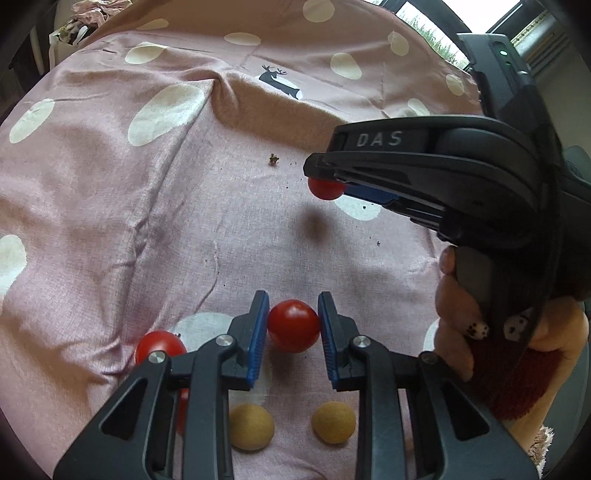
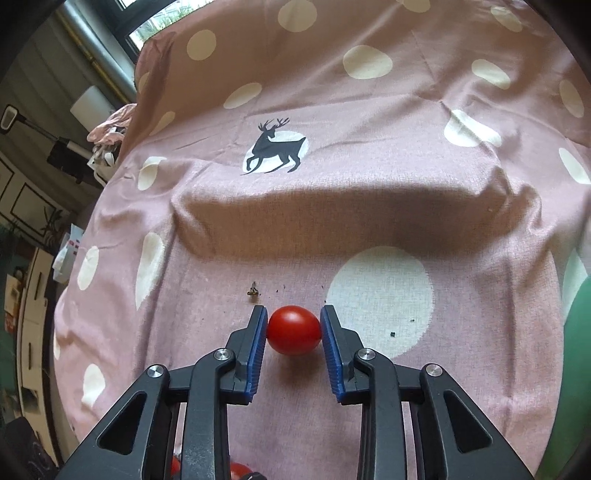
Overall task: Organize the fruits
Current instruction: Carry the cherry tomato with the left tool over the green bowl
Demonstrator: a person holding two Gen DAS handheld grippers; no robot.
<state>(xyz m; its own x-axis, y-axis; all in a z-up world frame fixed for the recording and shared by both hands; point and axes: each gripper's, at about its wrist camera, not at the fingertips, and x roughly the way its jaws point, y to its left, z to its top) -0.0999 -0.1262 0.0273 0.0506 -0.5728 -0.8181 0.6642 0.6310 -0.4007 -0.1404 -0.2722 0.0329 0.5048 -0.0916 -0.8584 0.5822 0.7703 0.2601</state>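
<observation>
Here: each claw pinching tomato, left claw [image 1: 293,325], right claw [image 2: 293,328].

A pink cloth [image 2: 369,192] with cream dots covers the whole surface, creased and rising into a soft ridge toward the back, with a dark deer print [image 2: 275,147] set on one pale dot beyond that ridge. A small dried brown scrap [image 2: 253,291] lies on the flat part of the cloth, with a few dark crumbs [image 2: 392,334] scattered near it on and beside a large cream dot. Past the cloth's far edge a window [image 1: 424,26] lets in daylight, and a crumpled pale garment [image 2: 107,129] lies off the left edge.
</observation>
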